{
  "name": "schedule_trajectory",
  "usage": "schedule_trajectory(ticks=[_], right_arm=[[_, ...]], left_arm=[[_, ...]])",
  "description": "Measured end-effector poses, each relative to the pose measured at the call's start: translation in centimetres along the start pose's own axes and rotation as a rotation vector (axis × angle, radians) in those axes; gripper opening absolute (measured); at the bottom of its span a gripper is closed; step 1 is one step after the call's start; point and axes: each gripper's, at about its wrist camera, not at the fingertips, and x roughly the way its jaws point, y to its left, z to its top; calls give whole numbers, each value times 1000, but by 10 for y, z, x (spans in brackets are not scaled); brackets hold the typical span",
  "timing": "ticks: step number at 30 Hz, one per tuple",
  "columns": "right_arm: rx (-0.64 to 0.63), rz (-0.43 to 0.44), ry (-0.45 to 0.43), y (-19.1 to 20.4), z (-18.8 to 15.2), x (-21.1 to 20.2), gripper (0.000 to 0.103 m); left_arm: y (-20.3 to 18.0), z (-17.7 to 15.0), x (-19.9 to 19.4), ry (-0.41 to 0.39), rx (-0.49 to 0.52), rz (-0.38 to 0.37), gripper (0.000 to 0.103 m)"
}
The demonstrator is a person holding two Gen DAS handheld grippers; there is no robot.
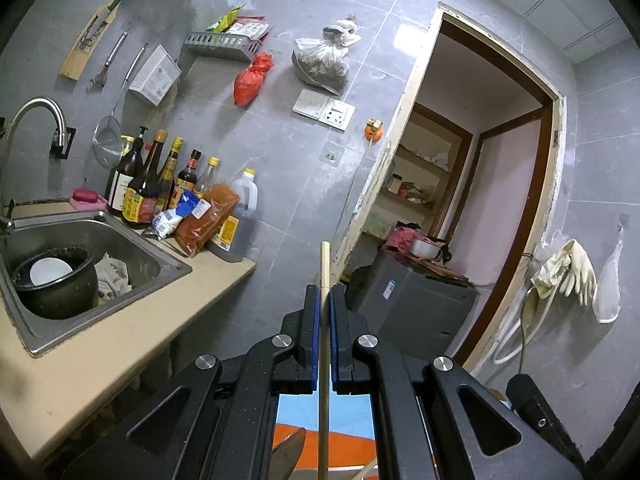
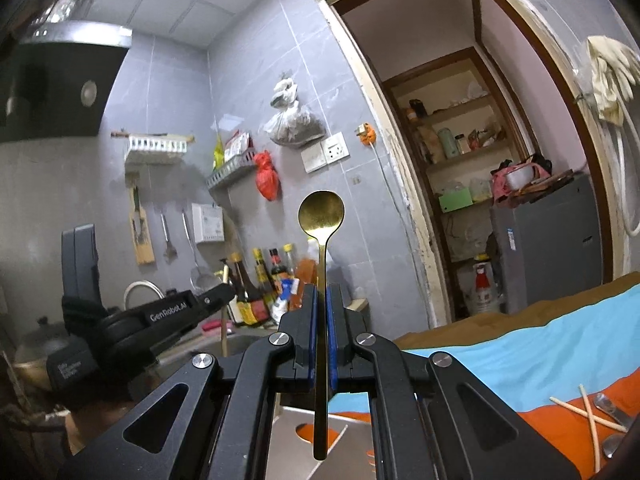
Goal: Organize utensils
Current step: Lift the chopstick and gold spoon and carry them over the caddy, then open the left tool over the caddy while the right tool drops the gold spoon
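My left gripper (image 1: 325, 292) is shut on a pale wooden chopstick (image 1: 325, 264) that stands upright between the blue pads, its lower end running down past the frame's bottom. My right gripper (image 2: 321, 292) is shut on a gold spoon (image 2: 321, 210), bowl up, handle hanging down over a metal utensil holder (image 2: 288, 432) with cut-out slots. The left gripper (image 2: 224, 294) shows at the left of the right wrist view with its chopstick (image 2: 224, 332). Loose chopsticks (image 2: 590, 416) and a metal spoon (image 2: 610, 404) lie on the orange and blue cloth (image 2: 560, 340).
A steel sink (image 1: 132, 248) holding a black pot (image 1: 56, 284) sits at the left, with sauce bottles (image 1: 144, 184) behind on the beige counter (image 1: 120, 340). A doorway (image 1: 480, 184) opens to a shelved room with a grey appliance (image 1: 416, 300). Gloves (image 1: 572, 268) hang on the right wall.
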Motion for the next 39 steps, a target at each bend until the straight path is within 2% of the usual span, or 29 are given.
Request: schedule_trajectory(ticks=[5, 10, 13, 15, 17, 21, 23, 24, 25, 26, 27, 29, 31, 32, 39], right_arm=[[-53, -27, 8, 4, -3, -4, 4], [-55, -19, 33, 6, -4, -7, 4], [-57, -25, 41, 8, 0, -9, 9], [-54, -26, 47, 8, 6, -12, 12], [-38, -30, 47, 9, 13, -16, 17], [-31, -51, 48, 6, 33, -30, 22], [-28, -69, 57, 3, 44, -39, 29], [-32, -85, 61, 1, 50, -45, 39], [-36, -100, 62, -1, 54, -49, 54], [-36, -119, 63, -6, 61, -58, 60], [-39, -133, 65, -10, 65, -63, 65], [-56, -165, 79, -19, 73, -77, 70], [-64, -202, 89, -29, 80, -88, 96], [-66, -220, 93, -34, 83, -93, 103], [-107, -316, 102, -75, 96, -135, 103]], left_arm=[[0, -4, -6, 25, 19, -31, 2], [0, -7, -11, 63, 34, -52, 3], [-2, -5, -15, 88, 43, -75, 4], [-3, -4, -16, 114, 44, -93, 9], [-5, -2, -18, 129, 38, -106, 24], [-21, 4, -27, 151, 52, -106, 35], [-32, 6, -31, 158, 67, -98, 46], [-39, 7, -34, 162, 77, -93, 50], [-45, 8, -36, 164, 86, -88, 58], [-53, 8, -39, 164, 95, -83, 67], [-61, 8, -42, 163, 104, -76, 73], [-76, 7, -47, 156, 123, -65, 88], [-92, 4, -53, 141, 140, -56, 95], [-102, 0, -56, 131, 147, -50, 97], [-155, -23, -67, 79, 157, -22, 99]])
